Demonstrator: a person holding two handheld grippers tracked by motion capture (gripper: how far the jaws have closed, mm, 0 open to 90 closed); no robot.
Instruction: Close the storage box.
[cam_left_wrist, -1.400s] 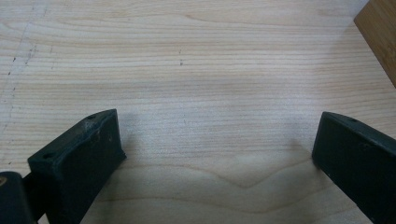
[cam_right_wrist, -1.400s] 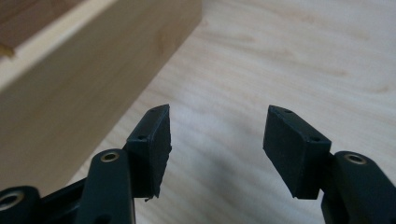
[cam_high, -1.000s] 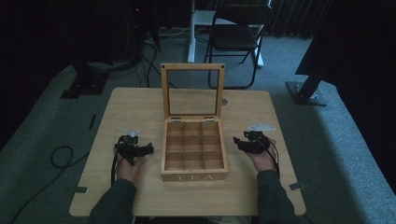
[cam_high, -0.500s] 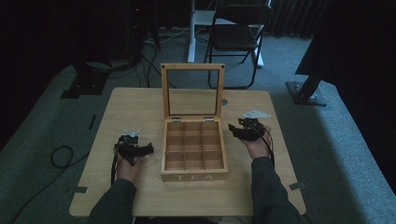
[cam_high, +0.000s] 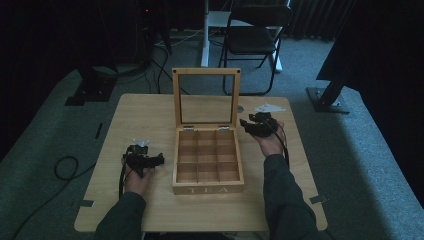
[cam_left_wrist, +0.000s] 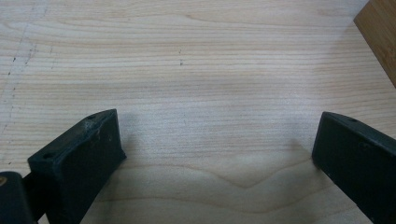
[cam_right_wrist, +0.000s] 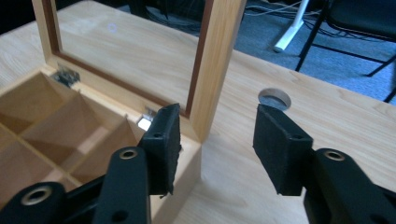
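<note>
A wooden tea box stands at the middle of the table, its compartments bare. Its glass-paned lid stands upright at the back. My right gripper is open by the box's back right corner, close to the lid's right edge. In the right gripper view the lid's right frame post rises just ahead, in line with the gap of the right gripper. My left gripper rests left of the box, open. In the left gripper view the left gripper stands wide over bare wood, with the box's side at the upper right.
A round cable hole sits in the table behind the box, right of the lid, and shows as the hole ahead of the right jaw. A folding chair and floor cables lie beyond the table's edges.
My right gripper has moved away from the person and inward, from beside the box's right wall up to the lid's right edge. The left gripper has stayed put.
</note>
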